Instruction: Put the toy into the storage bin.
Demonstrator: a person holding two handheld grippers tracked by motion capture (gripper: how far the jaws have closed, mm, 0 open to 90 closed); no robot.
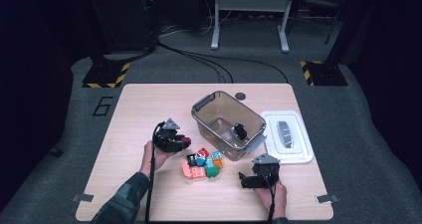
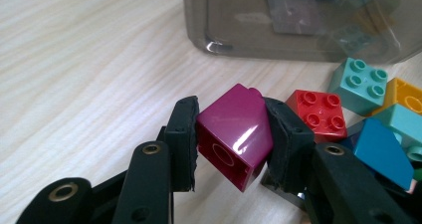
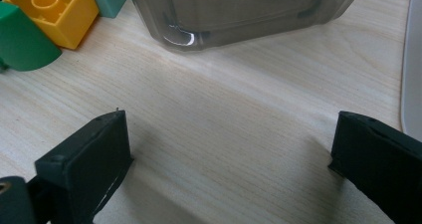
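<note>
My left gripper [image 2: 230,129] is shut on a magenta brick [image 2: 234,134], tilted and lifted just off the wood. In the high view the left gripper [image 1: 183,143] sits left of a heap of coloured bricks [image 1: 203,164]. Close behind the held piece lie a red brick [image 2: 315,110], a teal brick [image 2: 359,83] and a blue sloped brick [image 2: 378,145]. A clear plastic bin [image 1: 228,124] with a black piece [image 1: 240,131] inside stands behind the heap. My right gripper [image 1: 241,180] rests open on the table at the front right, jaws wide apart over bare wood [image 3: 229,134].
A white lid [image 1: 287,135] lies right of the bin. In the right gripper view a yellow brick [image 3: 52,11] and a green brick [image 3: 22,42] sit at the upper left, with the bin's corner [image 3: 239,10] ahead. Bare table spreads at the left and front.
</note>
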